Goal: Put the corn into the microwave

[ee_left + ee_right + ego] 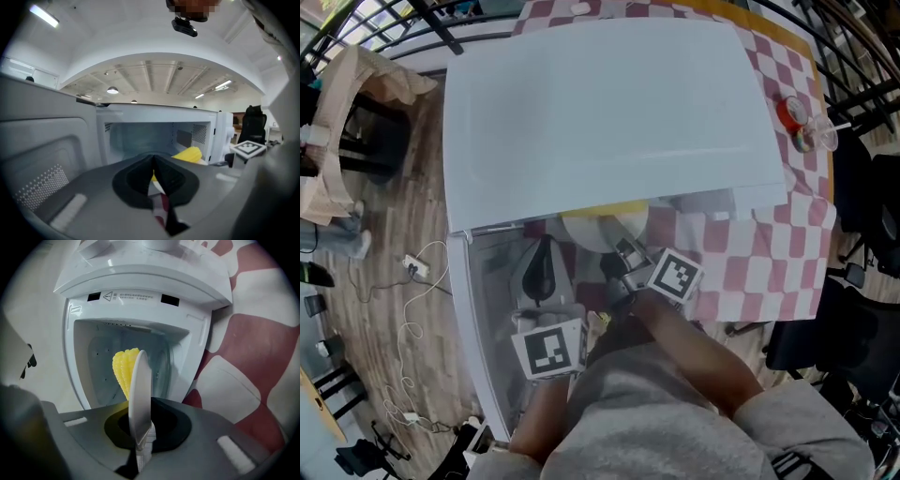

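Observation:
A white microwave (609, 122) stands on the checkered table with its door (487, 309) swung open to the left. My right gripper (623, 261) is shut on the rim of a white plate (140, 390), seen edge-on. On the plate lies the yellow corn (123, 369), at the mouth of the microwave's cavity (108, 357). In the head view the plate (600, 232) and corn (623, 208) peek out under the microwave's front edge. My left gripper (154, 176) is shut and holds nothing; it points into the cavity (150, 136) over the open door, with the corn (190, 153) ahead to its right.
A red-lidded item and a clear glass (802, 124) sit on the table's right side. Black chairs (853, 309) stand to the right. On the wooden floor at the left lie white cables (417, 272) and a beige bag (347, 131).

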